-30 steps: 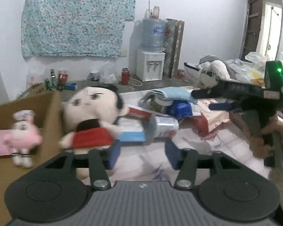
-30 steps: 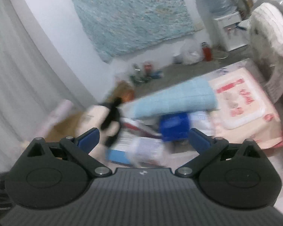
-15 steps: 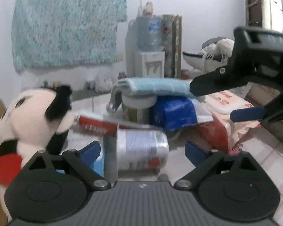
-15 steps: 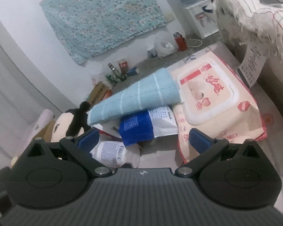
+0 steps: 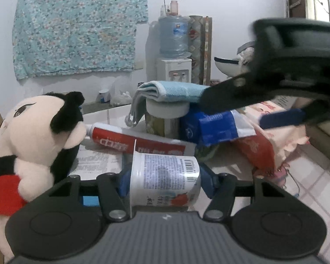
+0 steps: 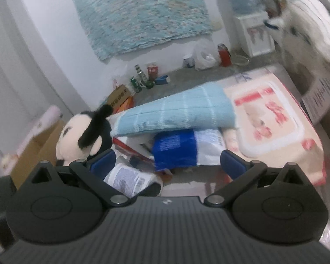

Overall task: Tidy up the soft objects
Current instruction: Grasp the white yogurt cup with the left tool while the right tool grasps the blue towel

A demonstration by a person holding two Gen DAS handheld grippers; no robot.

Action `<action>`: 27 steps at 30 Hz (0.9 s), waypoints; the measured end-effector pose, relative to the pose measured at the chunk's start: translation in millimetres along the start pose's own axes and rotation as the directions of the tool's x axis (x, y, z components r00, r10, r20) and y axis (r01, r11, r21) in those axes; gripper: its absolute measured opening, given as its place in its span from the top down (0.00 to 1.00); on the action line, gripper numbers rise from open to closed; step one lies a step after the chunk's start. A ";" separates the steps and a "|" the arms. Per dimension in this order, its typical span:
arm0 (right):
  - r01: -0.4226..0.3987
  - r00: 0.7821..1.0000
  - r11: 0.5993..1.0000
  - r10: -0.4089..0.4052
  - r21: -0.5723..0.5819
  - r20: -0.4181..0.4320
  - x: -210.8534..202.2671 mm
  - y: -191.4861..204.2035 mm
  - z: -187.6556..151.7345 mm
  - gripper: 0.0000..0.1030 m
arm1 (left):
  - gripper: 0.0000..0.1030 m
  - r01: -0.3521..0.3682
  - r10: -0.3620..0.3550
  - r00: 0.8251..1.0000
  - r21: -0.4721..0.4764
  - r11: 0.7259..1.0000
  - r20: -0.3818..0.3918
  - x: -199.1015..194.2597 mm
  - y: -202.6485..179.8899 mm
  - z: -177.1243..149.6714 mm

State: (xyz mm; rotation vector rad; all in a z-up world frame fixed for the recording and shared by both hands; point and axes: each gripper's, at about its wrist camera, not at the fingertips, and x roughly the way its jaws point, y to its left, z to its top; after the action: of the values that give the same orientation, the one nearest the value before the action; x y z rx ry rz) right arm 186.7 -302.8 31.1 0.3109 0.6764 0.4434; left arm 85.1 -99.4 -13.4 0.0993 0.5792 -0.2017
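Soft light-blue folded towel (image 6: 178, 114) lies atop the clutter at 12 o'clock of the right gripper (image 6: 167, 161), fingers wide. Left gripper (image 5: 164, 179) clamps a white plastic cup (image 5: 165, 179). Next, likely: descend and close on the towel.

One of nearly everything in the pile, two grippers over it.

One plush doll (image 5: 35, 136), one folded blue towel (image 5: 171, 91), one toothpaste tube (image 5: 138, 144), one white cup lying on its side (image 5: 165, 181), one blue-and-white packet (image 5: 213, 127), one jar with a white lid (image 5: 165, 114), one pack of wet wipes (image 6: 272, 127), one water dispenser (image 5: 175, 50); left gripper (image 5: 165, 181) and right gripper (image 6: 167, 160) make two.
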 end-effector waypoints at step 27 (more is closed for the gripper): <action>0.343 0.937 0.853 -0.283 -0.394 0.203 41.6 36.3 -0.5 0.54 | 0.39 0.065 -0.066 0.998 0.070 0.995 0.004 -31.8 12.0 -18.9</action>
State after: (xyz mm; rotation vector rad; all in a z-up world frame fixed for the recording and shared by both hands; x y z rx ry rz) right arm 204.6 -251.1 23.7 -0.1842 0.4663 0.2410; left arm 51.6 -79.7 -11.1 0.1469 0.5694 -0.2858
